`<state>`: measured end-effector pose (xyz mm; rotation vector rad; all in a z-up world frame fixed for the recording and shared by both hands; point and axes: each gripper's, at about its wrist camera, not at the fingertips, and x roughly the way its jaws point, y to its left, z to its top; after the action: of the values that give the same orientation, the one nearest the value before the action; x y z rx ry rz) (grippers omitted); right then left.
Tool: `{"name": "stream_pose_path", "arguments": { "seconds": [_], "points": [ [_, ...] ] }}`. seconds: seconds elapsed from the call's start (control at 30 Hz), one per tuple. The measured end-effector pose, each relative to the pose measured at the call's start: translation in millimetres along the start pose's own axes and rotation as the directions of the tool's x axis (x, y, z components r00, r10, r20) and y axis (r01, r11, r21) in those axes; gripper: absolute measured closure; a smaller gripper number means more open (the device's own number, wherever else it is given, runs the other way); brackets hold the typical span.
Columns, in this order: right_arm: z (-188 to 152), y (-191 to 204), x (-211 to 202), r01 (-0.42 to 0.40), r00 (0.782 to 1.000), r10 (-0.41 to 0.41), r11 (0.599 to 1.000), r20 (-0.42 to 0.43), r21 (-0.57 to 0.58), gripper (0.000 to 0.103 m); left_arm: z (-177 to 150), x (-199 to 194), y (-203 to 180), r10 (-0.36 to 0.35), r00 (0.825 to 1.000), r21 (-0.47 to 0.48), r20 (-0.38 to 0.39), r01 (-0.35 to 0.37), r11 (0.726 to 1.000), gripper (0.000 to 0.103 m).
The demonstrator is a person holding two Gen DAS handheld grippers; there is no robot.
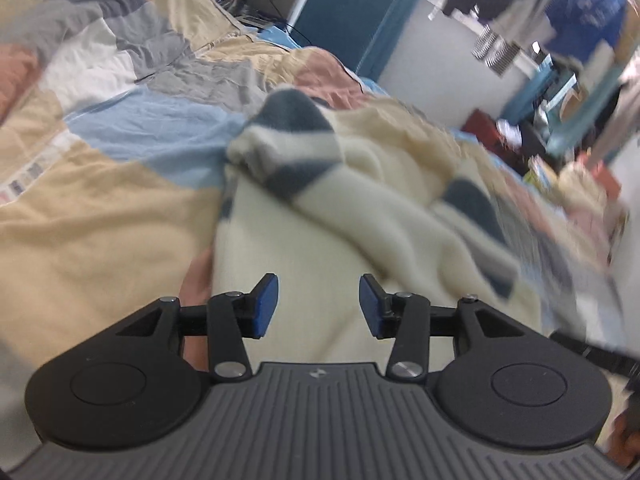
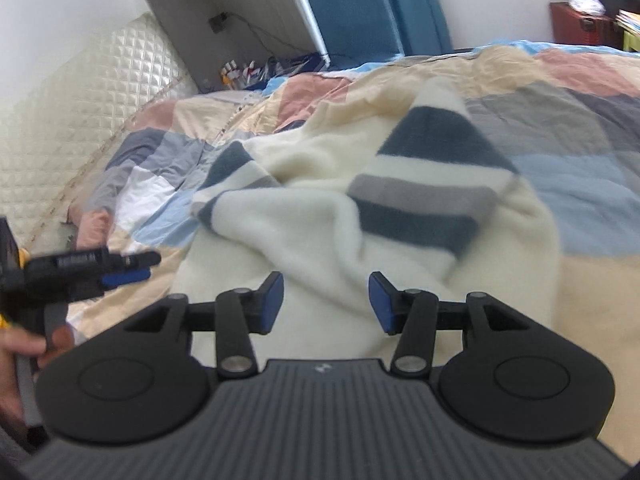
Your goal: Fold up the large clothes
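Patchwork bed (image 2: 580, 184) carries rumpled cream sweater (image 2: 320, 216); left gripper (image 1: 319, 306) and right gripper (image 2: 326, 303) jaws part-open, empty, likely between grasps.

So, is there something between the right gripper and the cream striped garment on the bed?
Nothing visible. The right gripper is open, and the cream striped garment lies directly ahead on the patchwork bedspread. The left gripper is off to the side, not in the path.
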<state>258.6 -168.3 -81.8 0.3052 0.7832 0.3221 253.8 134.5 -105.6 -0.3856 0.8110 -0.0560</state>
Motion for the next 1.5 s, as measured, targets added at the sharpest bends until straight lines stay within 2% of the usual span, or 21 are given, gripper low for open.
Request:
{"name": "stream_pose_path", "arguments": {
  "seconds": [0.13, 0.27, 0.33, 0.4, 0.63, 0.67, 0.73, 0.77, 0.8, 1.0, 1.1, 1.2, 1.27, 1.37, 1.5],
  "points": [
    [-23.0, -2.4, -39.2, 0.05, 0.999, -0.05, 0.998, 0.012, 0.047, 0.052, -41.8, -23.0, 2.1, 0.05, 0.997, -0.003, -0.058, -0.05, 0.999, 0.051],
    [-42.4, 1.5, -57.8, 0.081, 0.995, -0.086, 0.989, 0.039, 0.123, 0.052, -69.0, -33.9, 6.2, 0.095, 0.989, -0.024, -0.109, -0.098, 0.995, 0.049],
    [-53.0, 5.5, -62.4, 0.135, 0.989, -0.141, 0.985, 0.046, 0.105, 0.052, -76.0, -39.1, 7.5, 0.109, 0.986, -0.041, -0.124, -0.115, 0.993, 0.047],
    [-64.6, 5.7, -61.5, 0.177, 0.984, -0.179, 0.978, 0.013, 0.106, 0.052, -79.3, -42.7, 8.2, 0.129, 0.984, -0.056, -0.123, -0.137, 0.989, 0.041],
    [-95.5, -12.5, -53.0, 0.219, 0.976, -0.213, 0.942, -0.05, 0.255, 0.051, -91.1, -30.1, 24.6, 0.166, 0.975, -0.131, -0.151, -0.186, 0.974, 0.039],
    [-96.4, -16.2, -52.1, 0.223, 0.975, -0.217, 0.939, -0.05, 0.262, 0.047, -92.0, -28.5, 27.8, 0.166, 0.975, -0.134, -0.151, -0.186, 0.973, 0.039],
    [-98.4, -24.5, -50.5, 0.237, 0.971, -0.234, 0.928, -0.045, 0.289, 0.021, -93.8, -23.3, 34.8, 0.161, 0.973, -0.149, -0.164, -0.186, 0.971, 0.039],
    [-99.6, -29.9, -49.3, 0.239, 0.97, -0.237, 0.92, -0.044, 0.312, 0.018, -93.1, -18.4, 37.5, 0.154, 0.973, -0.162, -0.172, -0.182, 0.97, 0.039],
    [-100.7, -36.7, -47.6, 0.236, 0.971, -0.234, 0.91, -0.048, 0.34, 0.02, -93.8, -15.6, 40.7, 0.142, 0.973, -0.179, -0.18, -0.175, 0.968, 0.039],
    [-110.6, -78.2, -31.5, 0.183, 0.983, -0.164, 0.837, -0.083, 0.516, 0.02, -90.0, -5.0, 53.7, 0.02, 0.984, -0.305, -0.178, -0.074, 0.949, 0.039],
    [-116.4, -92.3, -23.7, 0.101, 0.995, -0.081, 0.81, -0.061, 0.578, 0.018, -90.4, 4.2, 57.7, -0.073, 0.982, -0.38, -0.175, 0.002, 0.925, 0.039],
    [-117.4, -96.2, -17.9, -0.044, 0.999, 0.054, 0.778, 0.003, 0.627, 0.018, -90.2, 12.4, 59.2, -0.128, 0.976, -0.413, -0.175, 0.045, 0.909, 0.037],
    [-115.2, -92.3, -15.5, -0.117, 0.992, 0.116, 0.77, 0.042, 0.628, 0.018, -88.5, 16.8, 58.9, -0.151, 0.973, -0.429, -0.176, 0.062, 0.901, 0.034],
    [-114.0, -92.4, -14.2, -0.183, 0.983, 0.154, 0.755, 0.101, 0.63, 0.018, -85.7, 19.2, 56.9, -0.168, 0.972, -0.435, -0.164, 0.082, 0.897, 0.034],
    [-118.3, -102.5, -6.0, -0.162, 0.986, 0.142, 0.728, 0.085, 0.667, 0.019, -83.0, 24.5, 49.1, -0.15, 0.974, -0.401, -0.171, 0.07, 0.913, 0.033]
  ]
}}
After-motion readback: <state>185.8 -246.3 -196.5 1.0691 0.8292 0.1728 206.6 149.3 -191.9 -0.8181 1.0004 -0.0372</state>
